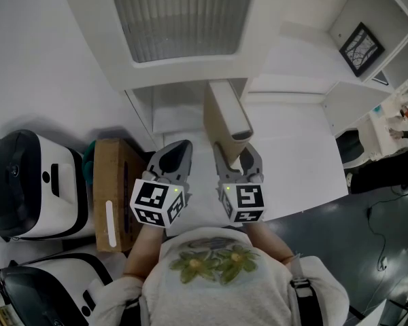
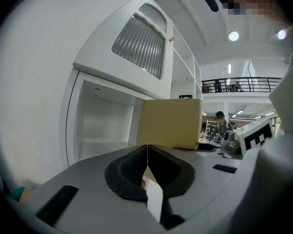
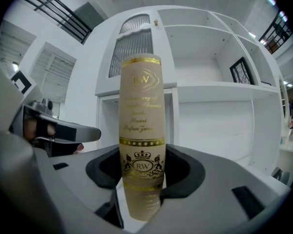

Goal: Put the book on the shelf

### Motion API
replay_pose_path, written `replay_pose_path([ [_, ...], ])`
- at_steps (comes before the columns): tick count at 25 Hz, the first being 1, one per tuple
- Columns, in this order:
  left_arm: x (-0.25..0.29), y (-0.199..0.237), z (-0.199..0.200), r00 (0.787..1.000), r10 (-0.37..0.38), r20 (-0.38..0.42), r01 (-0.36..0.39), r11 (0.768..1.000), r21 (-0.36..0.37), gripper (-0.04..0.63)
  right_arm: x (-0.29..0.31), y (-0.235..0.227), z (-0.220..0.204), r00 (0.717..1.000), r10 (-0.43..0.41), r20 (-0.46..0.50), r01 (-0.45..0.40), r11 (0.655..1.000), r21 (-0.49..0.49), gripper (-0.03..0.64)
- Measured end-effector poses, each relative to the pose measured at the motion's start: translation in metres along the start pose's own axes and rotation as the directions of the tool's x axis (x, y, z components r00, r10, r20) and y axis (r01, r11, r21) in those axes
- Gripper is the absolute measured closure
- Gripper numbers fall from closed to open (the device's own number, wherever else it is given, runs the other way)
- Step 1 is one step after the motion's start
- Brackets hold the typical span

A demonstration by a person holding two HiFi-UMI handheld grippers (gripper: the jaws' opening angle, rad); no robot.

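Observation:
A beige book with gold lettering on its spine stands upright between the jaws of my right gripper, which is shut on its lower part. The book points toward the white shelf unit, in front of the low compartments. My left gripper hangs just left of the right one. Its jaws meet with nothing between them. From the left gripper view the book's plain cover shows to the right, ahead of an open low compartment.
A brown cardboard box lies on the floor to the left, beside two white-and-black machines. A framed picture stands on an upper shelf at the right. A person is at the far right edge.

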State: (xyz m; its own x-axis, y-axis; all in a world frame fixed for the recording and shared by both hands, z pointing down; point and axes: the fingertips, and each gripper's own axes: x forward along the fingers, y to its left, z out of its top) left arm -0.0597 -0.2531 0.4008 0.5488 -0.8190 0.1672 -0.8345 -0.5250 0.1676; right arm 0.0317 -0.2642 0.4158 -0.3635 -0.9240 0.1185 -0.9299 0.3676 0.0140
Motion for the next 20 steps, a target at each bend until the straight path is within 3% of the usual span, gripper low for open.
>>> replay_pose_path([
  [20, 0.002, 0.001, -0.002, 1.0, 0.008, -0.005, -0.008, 1.0, -0.004, 0.566, 0.02, -0.002, -0.002, 1.0, 0.002, -0.01, -0.002, 1.0, -0.001, 0.391],
])
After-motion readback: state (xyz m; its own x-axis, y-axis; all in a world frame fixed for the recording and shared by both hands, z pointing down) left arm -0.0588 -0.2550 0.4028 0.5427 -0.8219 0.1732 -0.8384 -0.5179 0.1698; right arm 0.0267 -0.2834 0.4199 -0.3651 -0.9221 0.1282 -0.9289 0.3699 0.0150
